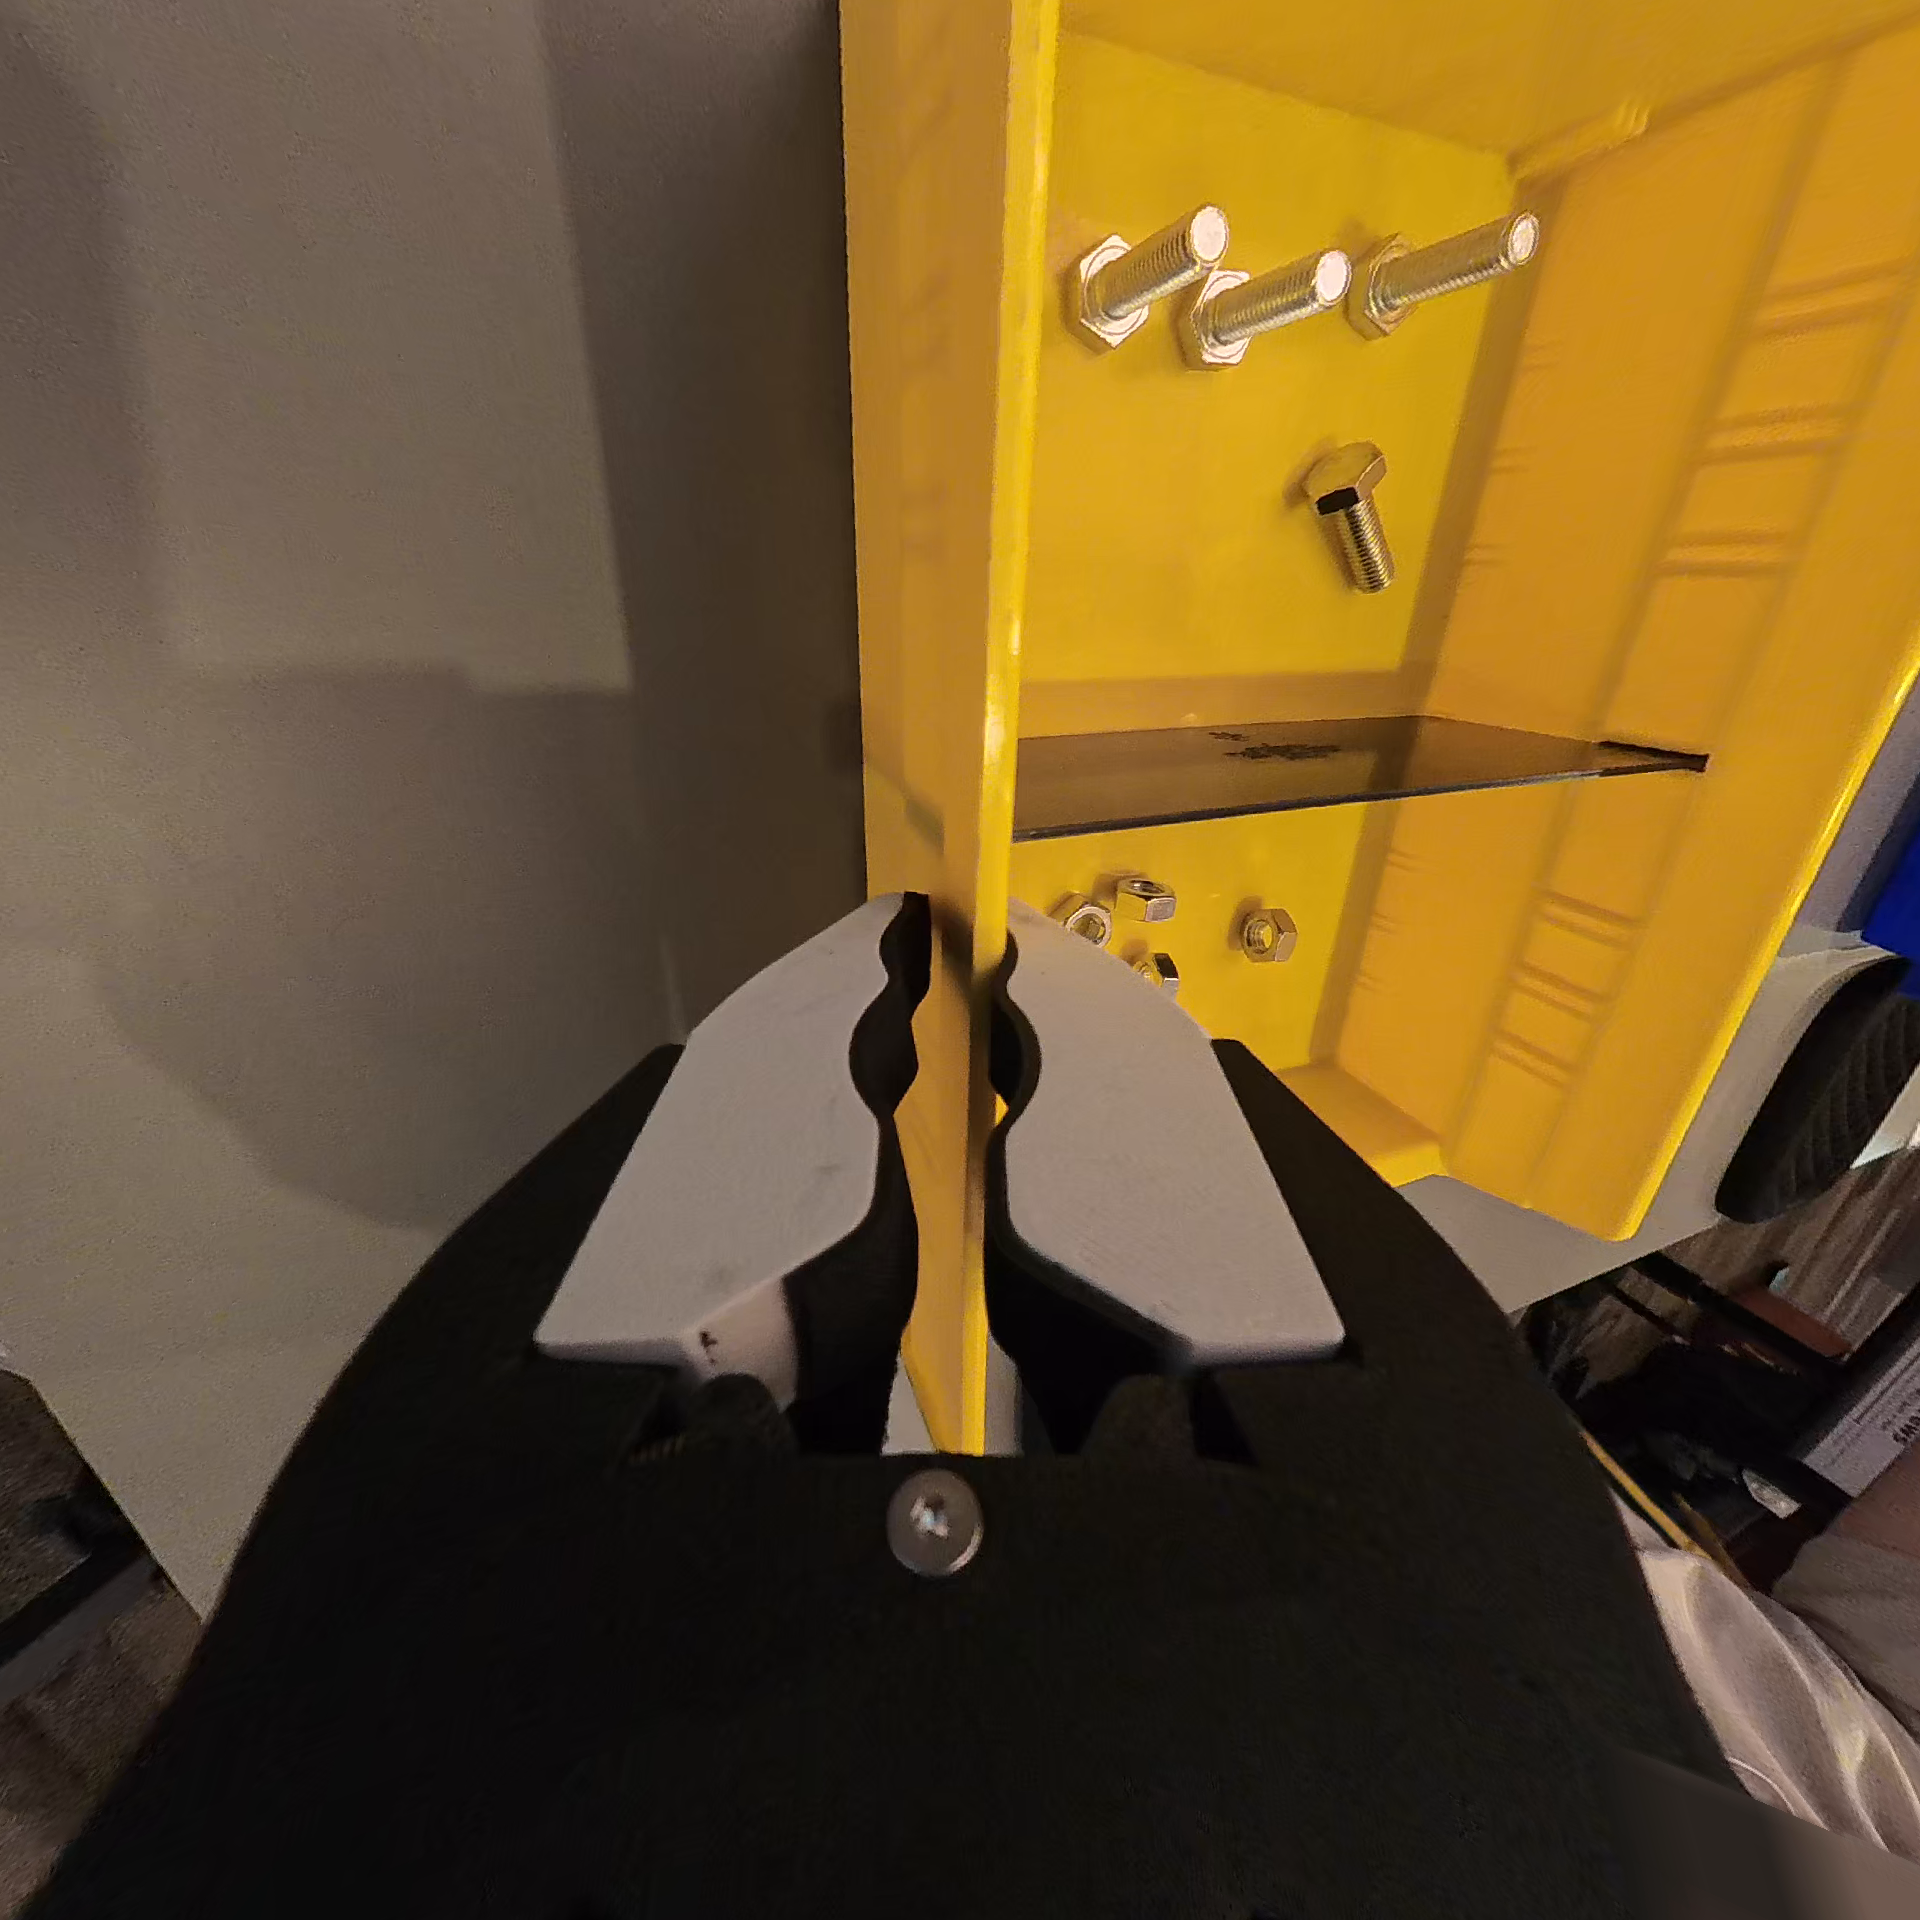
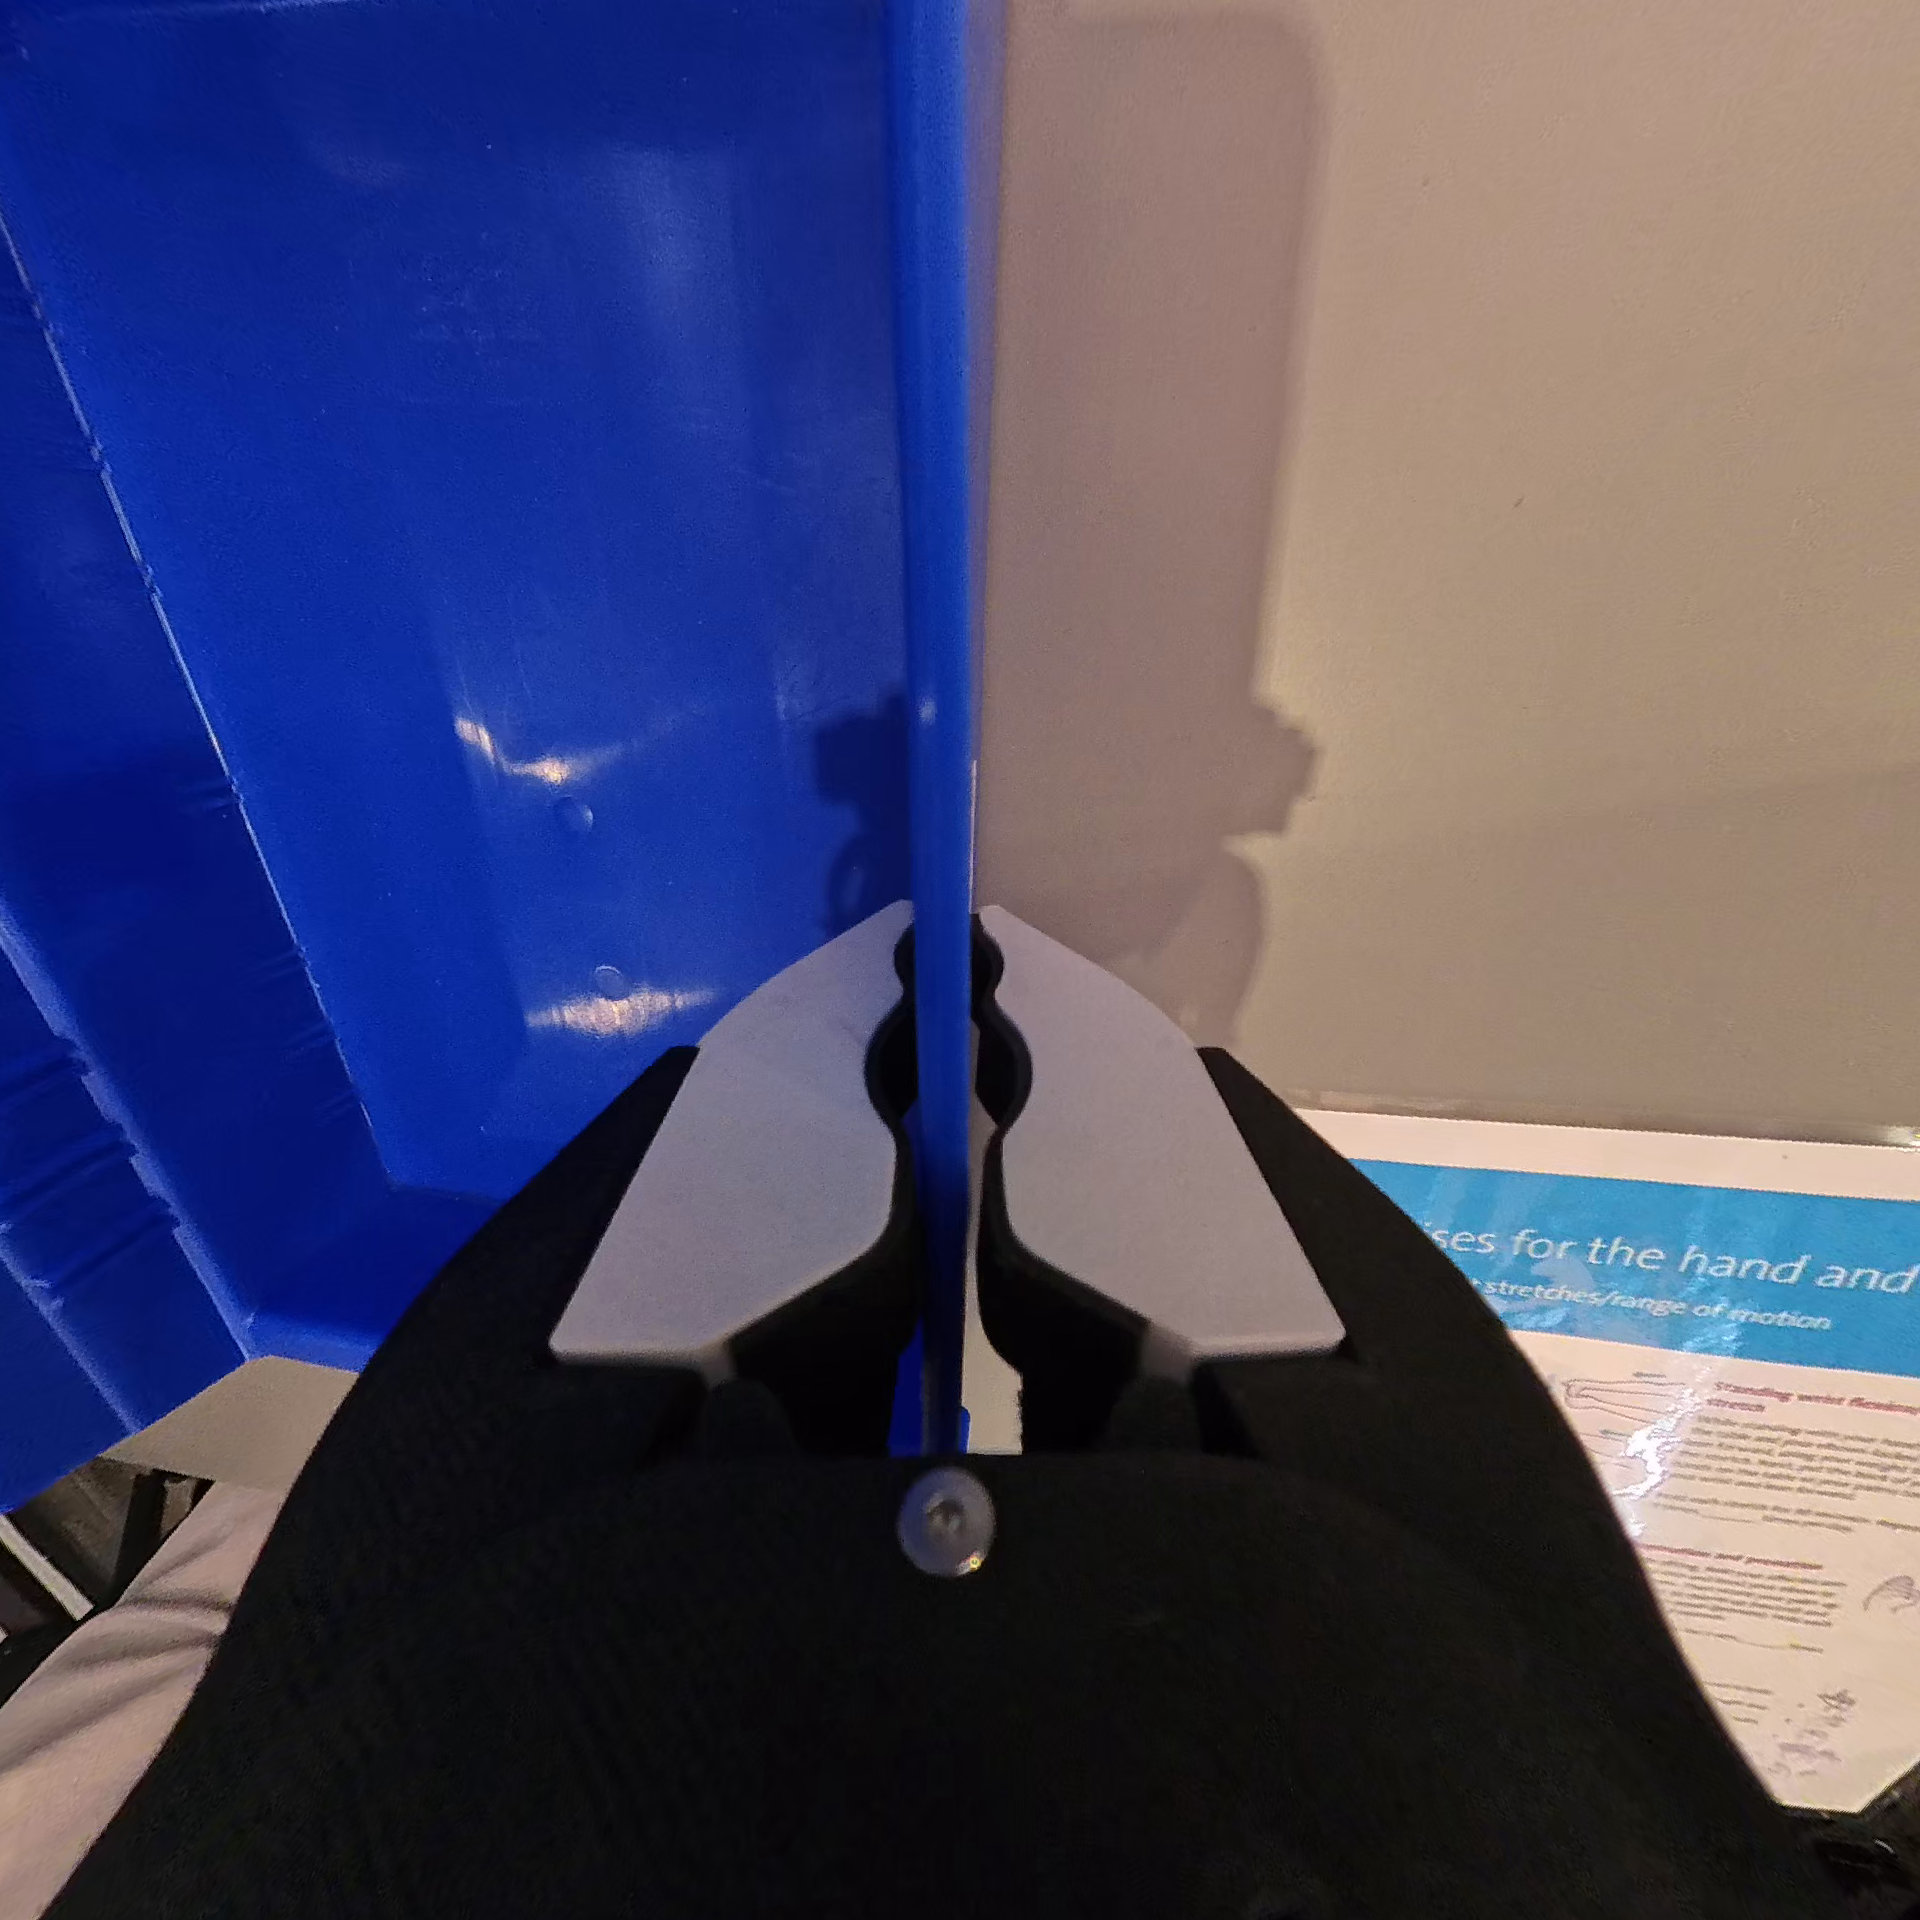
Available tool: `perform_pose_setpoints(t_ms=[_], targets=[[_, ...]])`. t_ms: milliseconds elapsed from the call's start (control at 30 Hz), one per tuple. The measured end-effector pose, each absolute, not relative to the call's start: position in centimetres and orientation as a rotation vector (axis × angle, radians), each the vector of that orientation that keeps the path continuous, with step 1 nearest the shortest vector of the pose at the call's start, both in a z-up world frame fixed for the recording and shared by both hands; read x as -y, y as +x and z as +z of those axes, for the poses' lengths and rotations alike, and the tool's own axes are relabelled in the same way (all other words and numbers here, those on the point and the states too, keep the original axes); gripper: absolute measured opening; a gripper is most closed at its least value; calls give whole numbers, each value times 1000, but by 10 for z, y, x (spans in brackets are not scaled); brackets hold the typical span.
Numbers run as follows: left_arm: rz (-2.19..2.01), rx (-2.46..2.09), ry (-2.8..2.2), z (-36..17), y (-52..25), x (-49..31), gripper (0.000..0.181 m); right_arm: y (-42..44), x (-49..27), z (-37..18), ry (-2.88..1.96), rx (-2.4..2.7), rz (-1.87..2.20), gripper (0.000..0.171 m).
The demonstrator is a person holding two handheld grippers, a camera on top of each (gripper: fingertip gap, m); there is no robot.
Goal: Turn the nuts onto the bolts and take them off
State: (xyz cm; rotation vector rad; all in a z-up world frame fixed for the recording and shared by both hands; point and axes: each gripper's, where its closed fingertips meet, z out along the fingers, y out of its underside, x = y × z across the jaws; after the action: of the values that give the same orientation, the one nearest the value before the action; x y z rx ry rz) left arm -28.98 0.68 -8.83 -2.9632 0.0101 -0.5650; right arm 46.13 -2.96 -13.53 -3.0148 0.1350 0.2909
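Left tongs (image 1: 961,940) clamped on yellow bin (image 1: 1475,852) side wall. Right tongs (image 2: 945,925) clamped on blue bin (image 2: 468,582) wall. Yellow bin: bolts (image 1: 1349,530) in far compartment, loose nuts (image 1: 1265,932) near, behind black divider (image 1: 1299,771). Both bins on counter (image 2: 1558,520).

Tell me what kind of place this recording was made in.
Probably a home or office work table, not a factory: a plain pale tabletop, a laminated printed sheet with a blue header band, and cluttered storage below the table edge. Yellow and blue plastic bins hold the hardware.
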Motion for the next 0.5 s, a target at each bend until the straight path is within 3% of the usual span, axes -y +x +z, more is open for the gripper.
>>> perform_pose_setpoints(t_ms=[333,500], targets=[[-588,-9,-2901,-86,-296,-4,10,467,27,-129,-2947,-78,311,11],[-649,-116,-2799,-63,-296,-2,16,471,18,-98,-2810,-46,313,31]])
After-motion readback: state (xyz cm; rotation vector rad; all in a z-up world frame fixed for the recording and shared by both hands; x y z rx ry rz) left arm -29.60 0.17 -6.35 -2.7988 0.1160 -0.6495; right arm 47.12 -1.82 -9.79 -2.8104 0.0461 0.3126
